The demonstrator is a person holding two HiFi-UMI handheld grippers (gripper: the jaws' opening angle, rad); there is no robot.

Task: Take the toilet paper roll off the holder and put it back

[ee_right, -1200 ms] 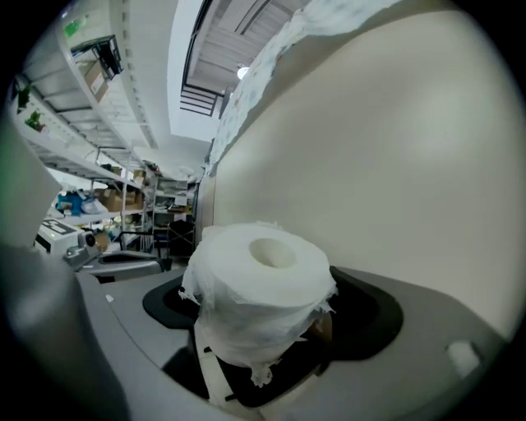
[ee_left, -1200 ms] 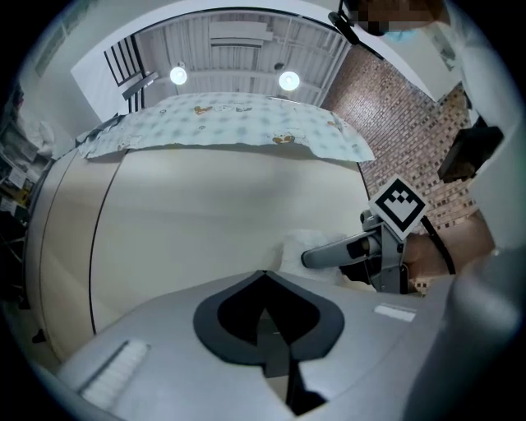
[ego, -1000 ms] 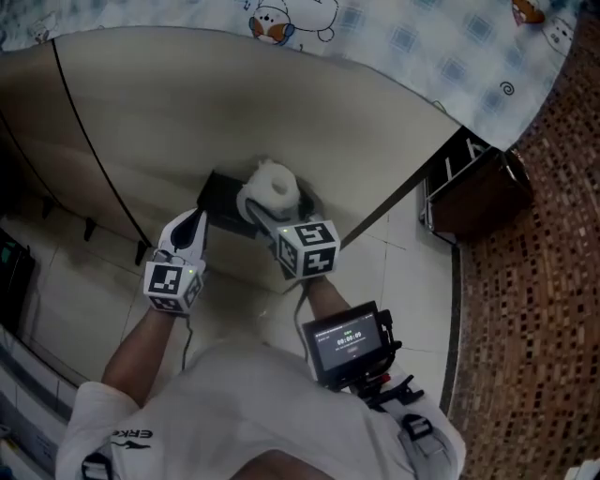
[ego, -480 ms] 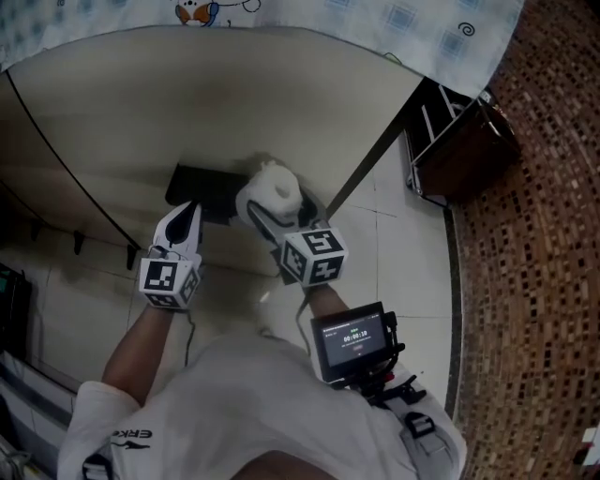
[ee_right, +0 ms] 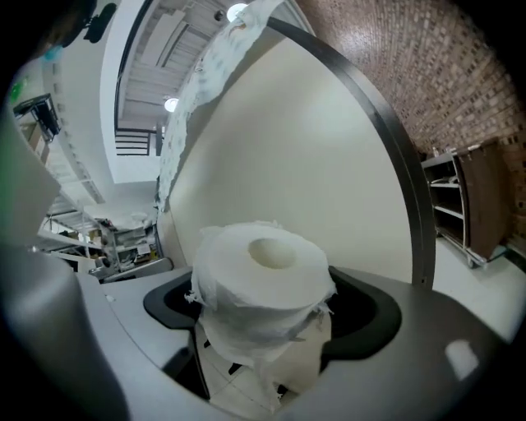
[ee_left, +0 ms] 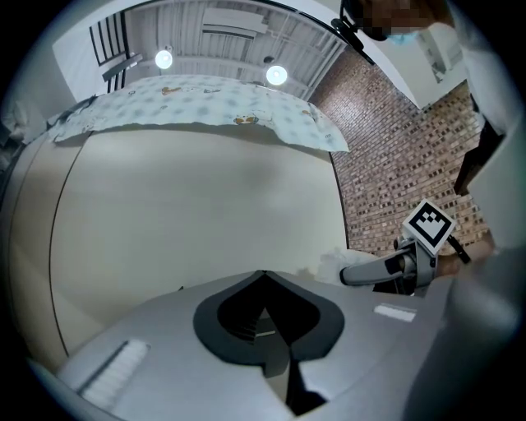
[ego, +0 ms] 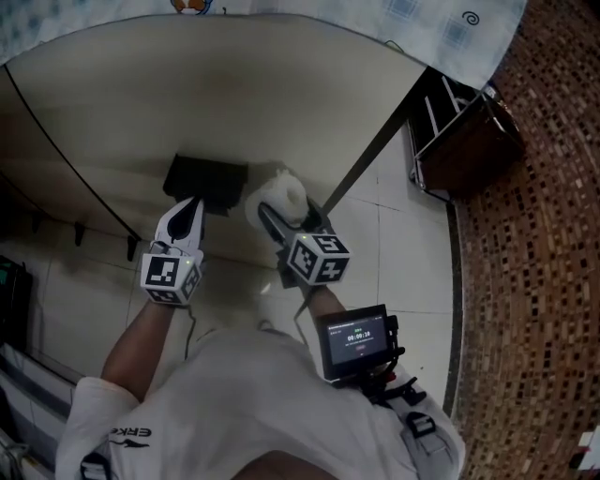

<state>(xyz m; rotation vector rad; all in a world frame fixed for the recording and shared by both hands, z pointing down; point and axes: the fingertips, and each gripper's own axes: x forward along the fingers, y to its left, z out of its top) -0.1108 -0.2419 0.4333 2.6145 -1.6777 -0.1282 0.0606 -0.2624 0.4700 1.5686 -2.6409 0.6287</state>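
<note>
Head view looks steeply down a broad beige wall panel (ego: pixel 234 94), which fills the upper half; a brown mosaic-tiled wall (ego: pixel 534 234) runs down the right, pale floor tiles (ego: pixel 412 244) lie between them, and a blue-and-white printed cloth (ego: pixel 394 14) hangs over the panel's top edge; a dark wire shelf rack (ego: pixel 459 131) stands where floor meets mosaic. Fixed to the panel, toward its lower edge, is the flat black paper holder (ego: pixel 204 178); just off its right end, between it and the panel's dark right edge strip, sits the ragged white toilet paper roll (ego: pixel 284 192).

That roll is clamped across its girth by the right gripper (ego: pixel 286 214), jaws spread wide to span it; the right gripper view shows the core hole facing the camera with nothing through it, so the roll appears to be off the holder, gripped by its sides probably to leave the core free for threading back on. The left gripper (ego: pixel 192 204) is pinched fully together on nothing, its tip just below the holder's front edge, likely parked there to steady or guide; I judge the return onto the holder is the step in hand.
</note>
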